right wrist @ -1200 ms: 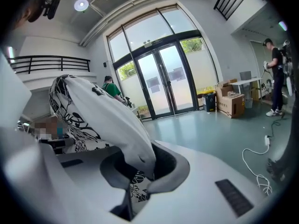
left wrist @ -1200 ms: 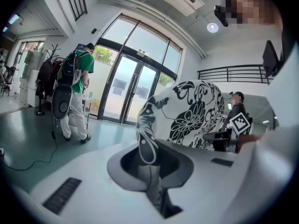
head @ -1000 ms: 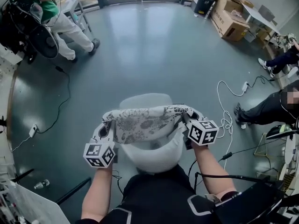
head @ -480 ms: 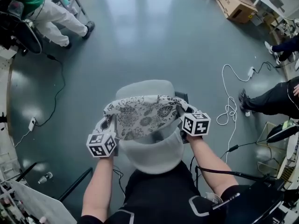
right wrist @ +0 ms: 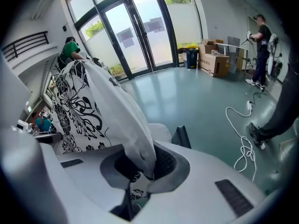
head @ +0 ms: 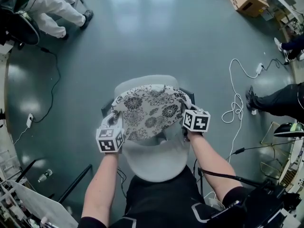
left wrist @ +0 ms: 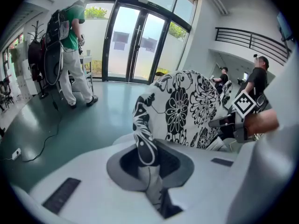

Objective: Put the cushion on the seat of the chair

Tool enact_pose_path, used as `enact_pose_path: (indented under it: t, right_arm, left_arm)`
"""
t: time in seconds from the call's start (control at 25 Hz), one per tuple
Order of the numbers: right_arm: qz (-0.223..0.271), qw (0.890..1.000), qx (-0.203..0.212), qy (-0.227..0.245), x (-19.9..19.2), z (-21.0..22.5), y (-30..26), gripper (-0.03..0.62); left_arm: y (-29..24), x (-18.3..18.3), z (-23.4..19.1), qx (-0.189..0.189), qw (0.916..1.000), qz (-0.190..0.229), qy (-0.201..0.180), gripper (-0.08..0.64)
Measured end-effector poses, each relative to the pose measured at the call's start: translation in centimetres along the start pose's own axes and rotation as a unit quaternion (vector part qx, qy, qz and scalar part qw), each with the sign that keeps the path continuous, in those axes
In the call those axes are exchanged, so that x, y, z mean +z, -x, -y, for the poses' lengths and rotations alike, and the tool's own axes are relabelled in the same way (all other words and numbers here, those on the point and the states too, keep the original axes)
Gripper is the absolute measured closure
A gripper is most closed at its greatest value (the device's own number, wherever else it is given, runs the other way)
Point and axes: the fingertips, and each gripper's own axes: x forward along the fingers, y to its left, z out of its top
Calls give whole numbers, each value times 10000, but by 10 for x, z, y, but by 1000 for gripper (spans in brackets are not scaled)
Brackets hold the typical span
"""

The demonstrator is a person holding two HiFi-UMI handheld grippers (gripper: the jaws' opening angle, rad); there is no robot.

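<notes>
While the left hand-held gripper (left wrist: 145,161) and right hand-held gripper (right wrist: 141,170) pinch the cushion (head: 149,110) over the chair (head: 154,161), a cable (head: 235,109) lies nearby.

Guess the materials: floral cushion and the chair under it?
Cushion: woven fabric, matte, black-on-white floral print, folding softly at its pinched corners. Chair: probably moulded plastic, a smooth pale grey shell with a faint sheen; I can't be sure.

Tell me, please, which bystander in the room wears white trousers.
The person in the green top, upper left; the person at the right edge and the person upper right wear dark trousers.
</notes>
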Motion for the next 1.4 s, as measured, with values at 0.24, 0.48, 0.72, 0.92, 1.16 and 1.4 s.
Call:
enact_pose_path:
  t: [0.24,0.48,0.72,0.92,1.16,1.4]
  right_arm:
    - [-270,9993,-242,-50,-10,12,-25,551]
    - [-689,9967,-397,-155,-31,23,-52,551]
    - [-887,9947,-508,-143,-35,23,-82,552]
    - [-998,9937,-479,-150,-42,26,-104,552]
    - [-1058,9931,-507,-42,-49,28,-132,552]
    - [-1029,9919,-614,431,-49,31,-158,552]
  left_arm:
    - [-29,-23,-4,31,9994,-336,-63,540]
    - [-55,-42,-10,134,9980,-609,-129,540]
    - [-82,-59,-26,397,9956,-849,-50,540]
    - [-95,-71,-31,483,9939,-971,-196,540]
    - [-114,-82,-44,696,9920,-1052,-45,540]
    - [-137,-89,-54,836,9911,-1021,188,540]
